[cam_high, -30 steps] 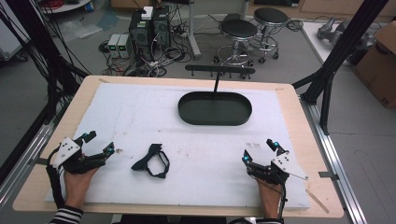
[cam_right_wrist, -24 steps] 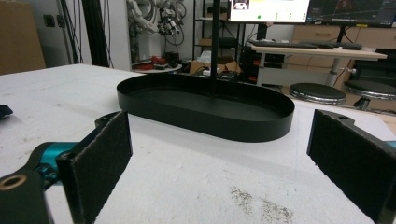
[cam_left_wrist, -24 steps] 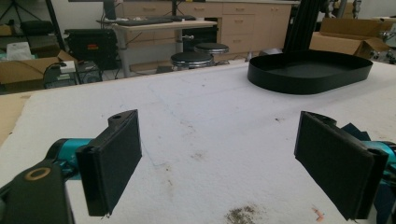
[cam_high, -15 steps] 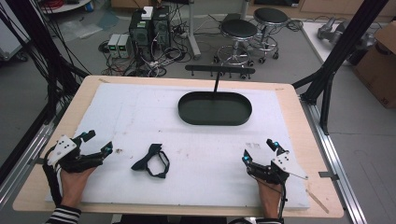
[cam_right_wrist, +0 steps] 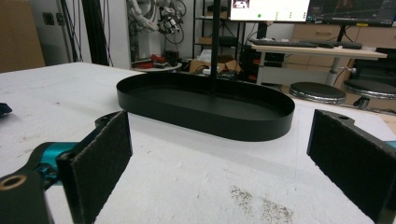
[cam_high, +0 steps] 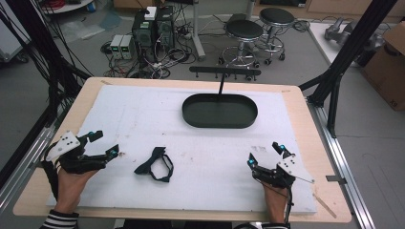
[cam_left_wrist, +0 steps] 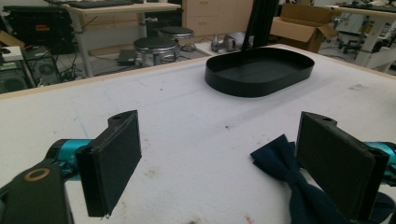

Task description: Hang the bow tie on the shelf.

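white table pad (cam_high: 143, 114), black oval tray (cam_high: 219, 110) at far centre. dark bow tie (cam_high: 155, 164) lies near-left, long axis running left-right; its right end is cut off behind a jaw in the left gripper view. left gripper (cam_high: 106, 144) and right gripper (cam_high: 265, 155): jaws wide, holding nothing.

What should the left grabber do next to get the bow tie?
Probably slide the left gripper sideways toward the bow tie. Its jaws are open and hold nothing, and in the left gripper view the bow tie lies off to one side, not between them.
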Available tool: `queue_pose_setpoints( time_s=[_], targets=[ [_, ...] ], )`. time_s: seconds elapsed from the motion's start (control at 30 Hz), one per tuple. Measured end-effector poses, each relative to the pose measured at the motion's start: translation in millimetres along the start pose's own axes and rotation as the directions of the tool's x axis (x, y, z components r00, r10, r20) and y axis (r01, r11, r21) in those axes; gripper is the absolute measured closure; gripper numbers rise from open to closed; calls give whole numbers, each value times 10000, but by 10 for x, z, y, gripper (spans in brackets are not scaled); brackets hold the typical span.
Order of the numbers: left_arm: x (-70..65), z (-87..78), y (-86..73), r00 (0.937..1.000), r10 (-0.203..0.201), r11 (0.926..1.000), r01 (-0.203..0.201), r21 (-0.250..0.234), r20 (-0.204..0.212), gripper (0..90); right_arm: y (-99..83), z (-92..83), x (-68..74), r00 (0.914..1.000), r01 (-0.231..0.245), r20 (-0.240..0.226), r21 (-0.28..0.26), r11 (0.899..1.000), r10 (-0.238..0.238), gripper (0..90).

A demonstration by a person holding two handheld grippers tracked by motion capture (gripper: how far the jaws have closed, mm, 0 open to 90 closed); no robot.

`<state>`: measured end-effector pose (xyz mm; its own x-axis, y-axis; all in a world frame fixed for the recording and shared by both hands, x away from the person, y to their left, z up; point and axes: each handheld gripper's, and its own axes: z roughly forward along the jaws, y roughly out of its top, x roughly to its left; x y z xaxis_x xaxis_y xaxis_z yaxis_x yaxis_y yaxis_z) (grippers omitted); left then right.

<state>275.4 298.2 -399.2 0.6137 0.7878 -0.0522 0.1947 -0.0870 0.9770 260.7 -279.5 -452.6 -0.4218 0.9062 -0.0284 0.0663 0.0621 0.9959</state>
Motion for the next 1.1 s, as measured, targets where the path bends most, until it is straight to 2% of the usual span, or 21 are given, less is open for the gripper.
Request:
queue_pose_setpoints(
  time_s=[0.13, 0.27, 0.37, 0.47, 0.5, 0.53, 0.63, 0.67, 0.8, 0.9, 0.93, 0.97, 1.0, 1.03, 1.1],
  targets=[
    [-45, 11, 120, 9994, -123, 9990, 108, 437, 329, 150, 0, 0, 4, 10000, -35, 0, 18, 10000, 35, 56],
    [-138, 76, 262, 9974, 79, 9922, -167, 1234, 713, 150, 0, 1, 4, 10000, -7, 12, 1, 10000, 7, 56],
    [-171, 104, 312, 9966, 111, 9907, -220, 1341, 815, 150, 0, 1, 3, 10000, -4, 15, -3, 10000, 4, 56],
    [-237, 162, 394, 9953, 127, 9835, -299, 1787, 963, 151, 1, 1, 2, 10000, -23, 3, 19, 10000, 23, 56],
    [-303, 220, 444, 9946, 150, 9753, -373, 2179, 1030, 151, 1, 1, 2, 10000, -34, -11, 19, 10000, 34, 56],
    [-303, 220, 444, 9946, 150, 9753, -373, 2179, 1030, 152, 1, 1, 2, 10000, -34, -11, 19, 10000, 34, 56],
    [-399, 325, 494, 9917, 381, 9555, -723, 2861, 1232, 153, 1, 2, 2, 10000, -48, -15, 23, 10000, 48, 56],
    [-438, 372, 506, 9903, 460, 9461, -853, 3124, 1310, 153, 1, 2, 3, 10000, -38, -27, 28, 10000, 38, 56],
    [-537, 503, 525, 9873, 500, 9236, -1032, 3691, 1510, 154, 1, 0, 5, 10000, -55, -51, 46, 10000, 55, 56],
    [-591, 585, 540, 9873, 438, 9073, -1034, 4076, 1529, 154, 1, 1, 4, 10000, -41, -62, 42, 10000, 42, 56],
    [-608, 615, 539, 9872, 396, 8980, -1030, 4279, 1545, 154, 1, 1, 4, 10000, -41, -62, 42, 10000, 42, 56],
    [-638, 677, 530, 9860, 342, 8700, -1096, 4807, 1629, 157, 1, 2, 0, 10000, 5, -65, 22, 10000, -5, 56],
    [-638, 677, 530, 9860, 342, 8700, -1096, 4807, 1629, 162, 1, 1, 3, 10000, -38, -72, 40, 10000, 38, 56],
    [-653, 711, 519, 9848, 268, 8592, -1103, 4996, 1714, 162, 1, 1, 3, 10000, -38, -72, 40, 10000, 38, 56],
    [-678, 769, 500, 9842, 231, 8433, -1136, 5253, 1758, 183, 1, 1, 3, 10000, -38, -73, 38, 10000, 38, 56]
  ],
)
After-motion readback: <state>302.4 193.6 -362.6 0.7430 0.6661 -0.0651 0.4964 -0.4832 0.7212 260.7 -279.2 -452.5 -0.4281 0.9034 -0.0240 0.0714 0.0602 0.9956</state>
